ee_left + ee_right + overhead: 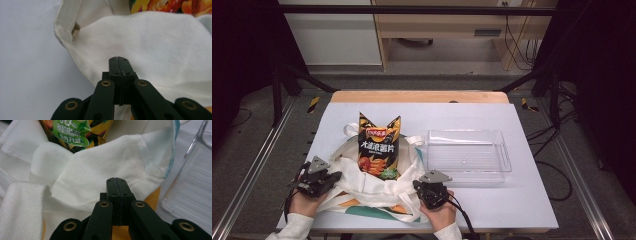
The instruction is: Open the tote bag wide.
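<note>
Tote bag, white cloth, lies near the table's front edge with a chip packet standing in its mouth; clear tray just right. Left gripper and right gripper both clenched, jaws together; whether cloth is pinched, cannot tell. Best to hold both sides of the rim evenly so the packet stays upright.

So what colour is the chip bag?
The chip bag is mostly black with orange and yellow, best seen in the high view.
</note>
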Action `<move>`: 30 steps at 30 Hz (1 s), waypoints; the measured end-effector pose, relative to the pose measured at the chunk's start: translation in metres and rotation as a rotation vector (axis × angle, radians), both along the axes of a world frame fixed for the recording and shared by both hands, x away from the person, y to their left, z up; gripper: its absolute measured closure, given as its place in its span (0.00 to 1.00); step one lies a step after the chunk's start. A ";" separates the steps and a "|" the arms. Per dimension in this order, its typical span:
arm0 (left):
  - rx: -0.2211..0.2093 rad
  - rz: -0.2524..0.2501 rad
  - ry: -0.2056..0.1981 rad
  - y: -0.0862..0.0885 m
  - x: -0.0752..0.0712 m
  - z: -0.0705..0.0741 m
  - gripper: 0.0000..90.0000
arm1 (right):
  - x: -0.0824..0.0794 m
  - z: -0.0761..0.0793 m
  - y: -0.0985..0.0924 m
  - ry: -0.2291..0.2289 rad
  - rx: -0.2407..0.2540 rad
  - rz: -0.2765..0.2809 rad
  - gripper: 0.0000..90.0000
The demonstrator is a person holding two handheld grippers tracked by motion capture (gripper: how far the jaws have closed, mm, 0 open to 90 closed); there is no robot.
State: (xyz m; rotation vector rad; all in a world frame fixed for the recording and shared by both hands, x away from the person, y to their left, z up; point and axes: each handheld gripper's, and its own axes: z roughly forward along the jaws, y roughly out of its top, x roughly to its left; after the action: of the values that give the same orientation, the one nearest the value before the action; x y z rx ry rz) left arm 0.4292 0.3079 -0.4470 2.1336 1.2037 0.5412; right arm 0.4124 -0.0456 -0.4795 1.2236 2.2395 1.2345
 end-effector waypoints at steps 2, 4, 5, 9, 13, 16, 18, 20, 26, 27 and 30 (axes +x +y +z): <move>0.007 -0.007 -0.014 0.002 -0.004 -0.002 0.99 | -0.001 -0.002 -0.004 0.001 0.006 -0.007 1.00; 0.007 -0.006 -0.019 0.003 -0.007 -0.003 0.99 | -0.001 -0.003 -0.005 0.001 0.011 -0.013 1.00; 0.008 -0.005 -0.018 0.003 -0.007 -0.005 0.99 | -0.002 -0.003 -0.007 0.002 0.010 -0.016 1.00; 0.025 -0.004 0.023 0.000 -0.006 -0.011 1.00 | -0.002 -0.006 -0.014 0.016 0.020 -0.032 1.00; 0.004 0.000 0.031 0.002 -0.006 -0.013 1.00 | 0.000 -0.008 -0.015 0.030 0.025 -0.026 1.00; 0.017 -0.005 0.029 0.002 -0.006 -0.014 1.00 | 0.001 -0.008 -0.015 0.037 0.027 -0.028 1.00; 0.020 -0.006 0.029 0.001 -0.006 -0.014 1.00 | 0.001 -0.009 -0.014 0.036 0.022 -0.029 1.00; 0.013 -0.007 0.035 0.002 -0.005 -0.014 1.00 | 0.001 -0.009 -0.014 0.039 0.027 -0.032 1.00; 0.013 0.003 0.019 0.002 -0.005 -0.010 0.96 | 0.001 -0.007 -0.014 0.031 0.028 -0.032 1.00; 0.010 0.004 0.013 0.002 -0.006 -0.009 0.93 | 0.001 -0.005 -0.014 0.023 0.023 -0.032 1.00; -0.021 0.005 -0.012 0.002 -0.008 -0.005 0.89 | 0.001 -0.001 -0.013 0.011 0.021 -0.034 0.98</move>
State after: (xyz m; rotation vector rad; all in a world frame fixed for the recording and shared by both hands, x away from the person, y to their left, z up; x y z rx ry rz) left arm 0.4215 0.3103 -0.4515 2.1079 1.2035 0.5403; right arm 0.4130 -0.0590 -0.4809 1.2742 2.2096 1.2446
